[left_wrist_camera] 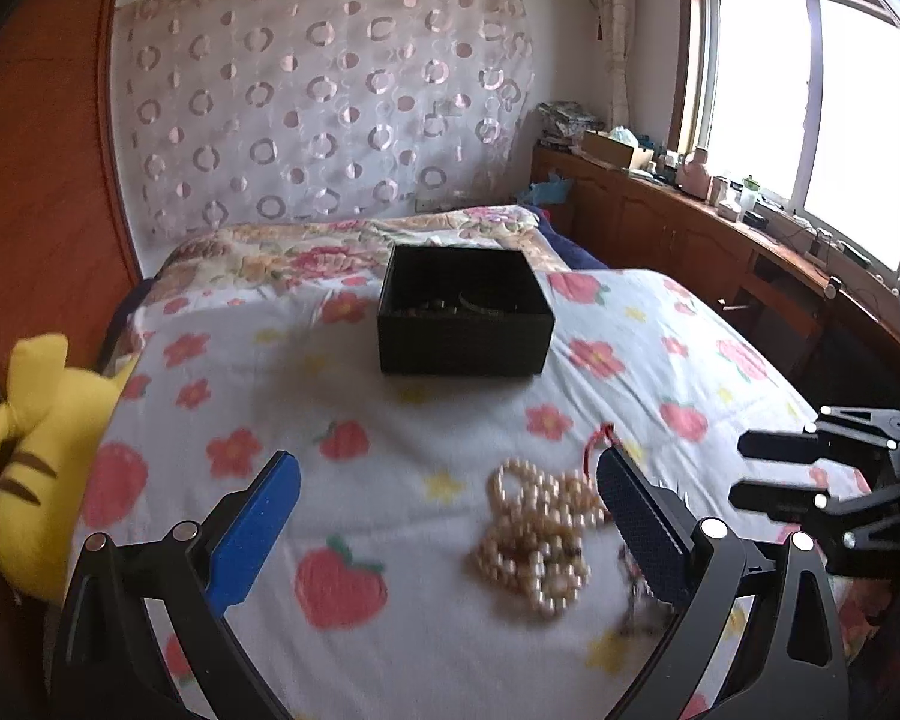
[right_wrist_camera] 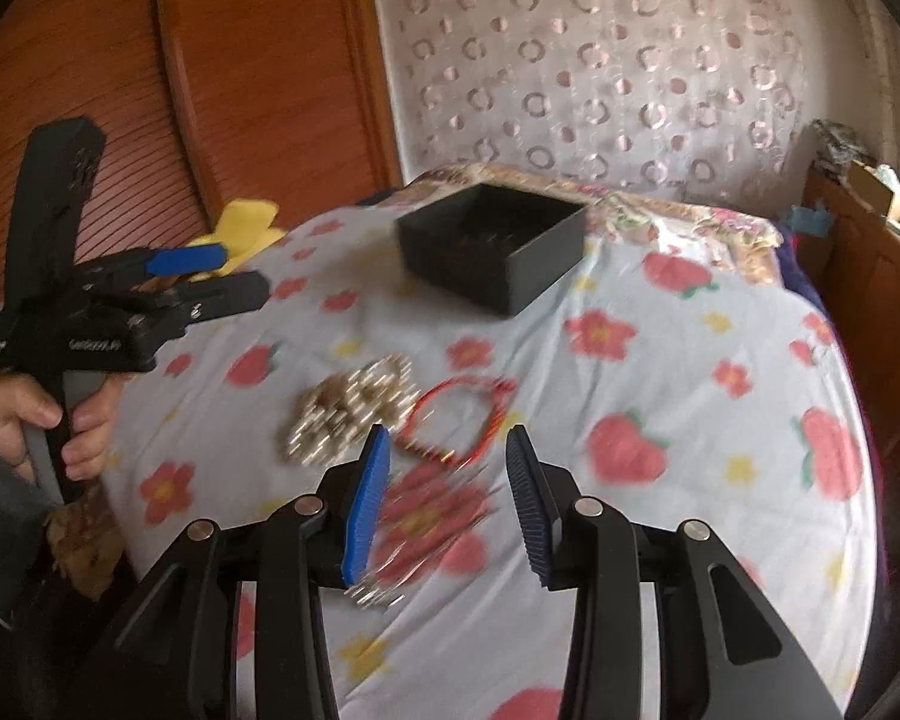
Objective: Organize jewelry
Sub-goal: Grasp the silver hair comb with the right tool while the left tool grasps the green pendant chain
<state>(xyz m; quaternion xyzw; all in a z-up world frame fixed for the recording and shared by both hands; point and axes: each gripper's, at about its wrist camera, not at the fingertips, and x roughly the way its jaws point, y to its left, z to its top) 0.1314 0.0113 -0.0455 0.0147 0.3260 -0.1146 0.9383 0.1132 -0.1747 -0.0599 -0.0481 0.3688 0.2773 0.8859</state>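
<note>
Blurring hides bracelet (right_wrist_camera: pixel 459 417) detail; box (left_wrist_camera: pixel 465 315) contents stay indistinct.

Flowered bed (left_wrist_camera: pixel 330 372): black box (left_wrist_camera: pixel 465 324), pearl necklace (left_wrist_camera: pixel 537 534), red bracelet (right_wrist_camera: pixel 459 417).

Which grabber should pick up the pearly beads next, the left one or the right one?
Probably left. The left gripper is wide open, with the pearl necklace lying between its fingers. The right gripper hangs nearer the red bracelet, with the pearls off to its side.
</note>
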